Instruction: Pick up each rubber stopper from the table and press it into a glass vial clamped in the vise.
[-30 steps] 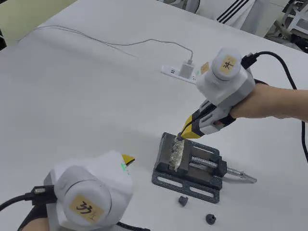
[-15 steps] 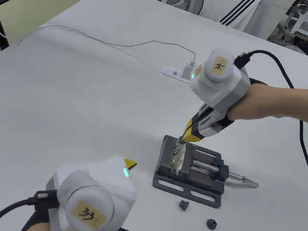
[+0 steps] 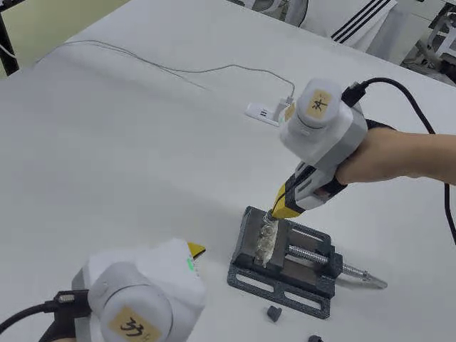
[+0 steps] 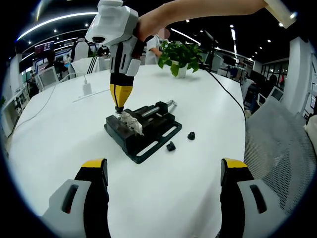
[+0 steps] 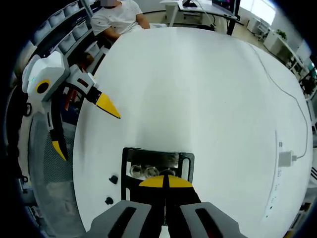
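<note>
Stopper seating: right gripper (image 3: 274, 211), jaws together, tip on clear glass vials (image 3: 267, 235) in black metal bench vise (image 3: 285, 276).
Two small dark rubber stoppers (image 3: 273, 313) lie beside the vise; probably light, soft, grippy. Pinch across the wide head; the glass is brittle. The left gripper (image 4: 163, 168) has jaws apart, empty.

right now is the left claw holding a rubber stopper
No, the left claw is wide open with nothing in it, and two stoppers lie loose on the table beside the vise.
</note>
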`<state>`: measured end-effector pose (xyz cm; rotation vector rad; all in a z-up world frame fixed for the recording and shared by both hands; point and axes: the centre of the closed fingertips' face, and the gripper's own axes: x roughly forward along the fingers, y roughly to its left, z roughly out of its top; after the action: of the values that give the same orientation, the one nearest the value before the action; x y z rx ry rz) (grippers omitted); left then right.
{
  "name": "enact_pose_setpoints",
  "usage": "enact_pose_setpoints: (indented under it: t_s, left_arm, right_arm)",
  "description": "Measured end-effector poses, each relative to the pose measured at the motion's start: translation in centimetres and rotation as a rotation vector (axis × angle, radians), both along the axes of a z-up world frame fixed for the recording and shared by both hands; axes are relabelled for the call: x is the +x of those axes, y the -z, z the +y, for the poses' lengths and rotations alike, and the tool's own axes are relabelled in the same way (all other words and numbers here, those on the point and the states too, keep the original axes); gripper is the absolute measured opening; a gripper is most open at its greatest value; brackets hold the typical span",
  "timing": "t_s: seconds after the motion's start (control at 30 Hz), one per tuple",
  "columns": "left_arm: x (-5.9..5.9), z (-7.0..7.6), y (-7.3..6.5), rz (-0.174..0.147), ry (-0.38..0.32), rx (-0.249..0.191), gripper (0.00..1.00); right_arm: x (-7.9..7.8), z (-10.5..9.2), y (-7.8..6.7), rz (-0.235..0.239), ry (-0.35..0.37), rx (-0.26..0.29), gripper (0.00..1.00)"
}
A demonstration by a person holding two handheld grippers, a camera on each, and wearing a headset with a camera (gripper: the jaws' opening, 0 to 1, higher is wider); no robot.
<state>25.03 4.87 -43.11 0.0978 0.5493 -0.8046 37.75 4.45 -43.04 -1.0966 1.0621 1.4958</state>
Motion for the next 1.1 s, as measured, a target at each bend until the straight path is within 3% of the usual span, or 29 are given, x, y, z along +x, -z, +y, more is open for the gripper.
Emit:
enact_pose_setpoints:
  t_s: [0.37,0.63,1.1]
  left_arm:
    - [-0.1,0.2,0.2,0.006,-0.008,-0.002,0.93]
    - [-0.1,0.1,-0.9,-0.01,-0.005,0.006,0.93]
    - [0.1,0.4,-3.7,-0.058,-0.003,0.035,0.93]
  right_arm:
    - [0.0,0.0,0.2,-0.044,-0.026,-0.04,0.0]
    - [0.0,-0.1,0.1,-0.054,0.006,-0.041,0.0]
    - [0.2,-0.2,0.0,-0.061,0.138,0.066,0.0]
